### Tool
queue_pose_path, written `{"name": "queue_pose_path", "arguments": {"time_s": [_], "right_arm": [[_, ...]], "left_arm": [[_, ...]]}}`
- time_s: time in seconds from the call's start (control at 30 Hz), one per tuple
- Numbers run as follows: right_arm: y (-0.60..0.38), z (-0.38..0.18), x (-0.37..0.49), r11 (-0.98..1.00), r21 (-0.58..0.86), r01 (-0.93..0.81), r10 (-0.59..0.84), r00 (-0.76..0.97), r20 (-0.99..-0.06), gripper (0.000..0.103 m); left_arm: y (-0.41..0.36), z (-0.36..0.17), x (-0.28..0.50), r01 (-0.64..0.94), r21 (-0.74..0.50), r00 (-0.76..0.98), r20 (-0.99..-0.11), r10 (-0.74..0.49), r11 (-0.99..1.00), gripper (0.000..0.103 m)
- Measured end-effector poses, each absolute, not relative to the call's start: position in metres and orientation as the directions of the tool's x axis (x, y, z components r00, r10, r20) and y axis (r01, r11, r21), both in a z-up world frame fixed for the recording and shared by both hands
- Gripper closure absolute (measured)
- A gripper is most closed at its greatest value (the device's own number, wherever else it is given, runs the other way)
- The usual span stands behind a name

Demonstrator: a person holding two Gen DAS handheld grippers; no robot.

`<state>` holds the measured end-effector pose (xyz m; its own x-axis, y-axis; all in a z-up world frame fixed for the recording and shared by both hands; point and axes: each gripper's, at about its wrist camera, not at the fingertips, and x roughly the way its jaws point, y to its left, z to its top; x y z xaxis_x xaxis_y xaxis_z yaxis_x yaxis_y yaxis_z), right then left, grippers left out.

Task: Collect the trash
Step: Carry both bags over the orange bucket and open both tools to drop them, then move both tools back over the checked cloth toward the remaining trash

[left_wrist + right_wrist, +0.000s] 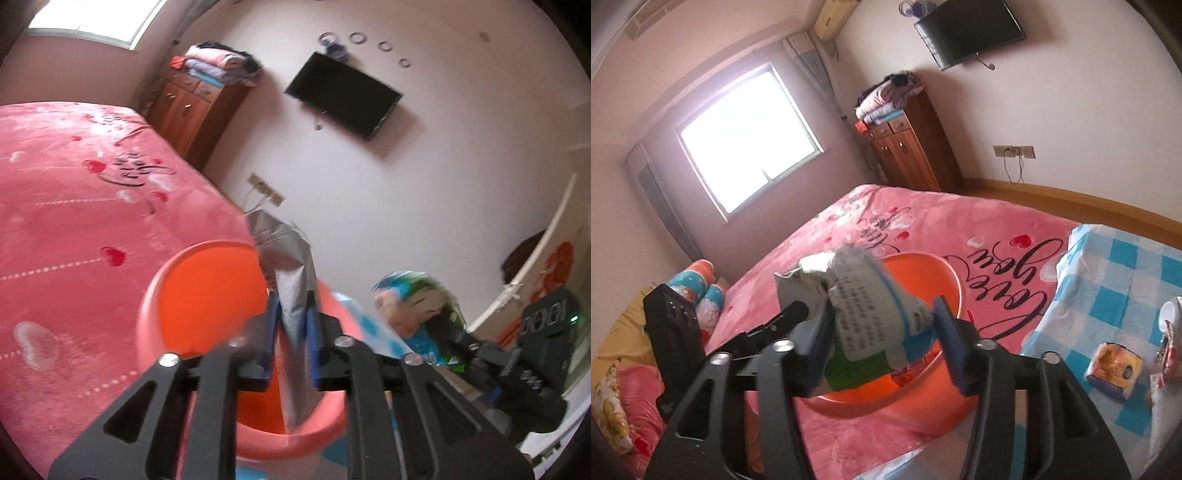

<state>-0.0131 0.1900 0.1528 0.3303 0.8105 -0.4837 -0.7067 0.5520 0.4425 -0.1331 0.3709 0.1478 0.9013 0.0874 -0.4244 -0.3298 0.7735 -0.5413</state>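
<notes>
An orange basin (207, 295) stands on the pink bed and also shows in the right wrist view (923, 273). My left gripper (291, 314) is shut on a silver foil bag (291, 273) and holds it over the basin's rim. My right gripper (882, 332) is wide open, with a crumpled white, blue and green snack bag (864, 317) between its jaws above the basin. The same snack bag shows blurred in the left wrist view (417, 310), in front of the right gripper's black body. More wrappers (1113, 365) lie on the blue checked cloth at the right.
The pink bedspread (979, 221) covers the bed. A blue checked cloth (1115, 273) lies on the surface to the right. A wooden cabinet (908, 144) with folded clothes stands by the wall under a mounted TV (343, 96). Pillows (698, 284) lie at the left.
</notes>
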Motion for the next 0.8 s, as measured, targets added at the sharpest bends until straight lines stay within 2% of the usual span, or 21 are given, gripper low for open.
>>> {"name": "queue_pose_path", "arguments": {"time_s": [0.03,0.1,0.13,0.23,0.4,0.47,0.67,0.8], "right_arm": [[0.192,0.150,-0.011,0.544,0.456,-0.704,0.818,0.323,-0.476,0.036],[0.187,0.148,-0.008,0.546,0.480,-0.687,0.823,0.332,-0.461,0.019],[0.183,0.148,-0.008,0.548,0.486,-0.681,0.824,0.341,-0.452,0.016],[0.162,0.150,-0.012,0.582,0.479,-0.657,0.808,0.403,-0.429,0.012],[0.127,0.143,-0.024,0.655,0.433,-0.619,0.755,0.504,-0.421,0.011],[0.115,0.136,-0.028,0.687,0.411,-0.599,0.726,0.541,-0.425,0.011],[0.076,0.113,-0.039,0.740,0.411,-0.533,0.672,0.600,-0.434,0.009],[0.050,0.105,-0.046,0.767,0.411,-0.493,0.640,0.642,-0.422,0.008]], "left_arm": [[0.372,0.144,-0.132,-0.344,-0.537,0.894,-0.437,0.095,0.770,0.067],[0.375,0.137,-0.130,-0.376,-0.525,0.879,-0.464,0.114,0.764,0.048],[0.375,0.135,-0.130,-0.391,-0.515,0.871,-0.474,0.126,0.763,0.045],[0.370,0.133,-0.134,-0.405,-0.487,0.866,-0.477,0.153,0.774,0.038],[0.352,0.143,-0.141,-0.392,-0.434,0.886,-0.415,0.206,0.812,0.021],[0.341,0.148,-0.144,-0.367,-0.409,0.902,-0.377,0.212,0.835,0.017],[0.306,0.160,-0.144,-0.279,-0.347,0.941,-0.285,0.183,0.895,0.016],[0.281,0.164,-0.142,-0.217,-0.311,0.955,-0.262,0.136,0.925,0.016]]}}
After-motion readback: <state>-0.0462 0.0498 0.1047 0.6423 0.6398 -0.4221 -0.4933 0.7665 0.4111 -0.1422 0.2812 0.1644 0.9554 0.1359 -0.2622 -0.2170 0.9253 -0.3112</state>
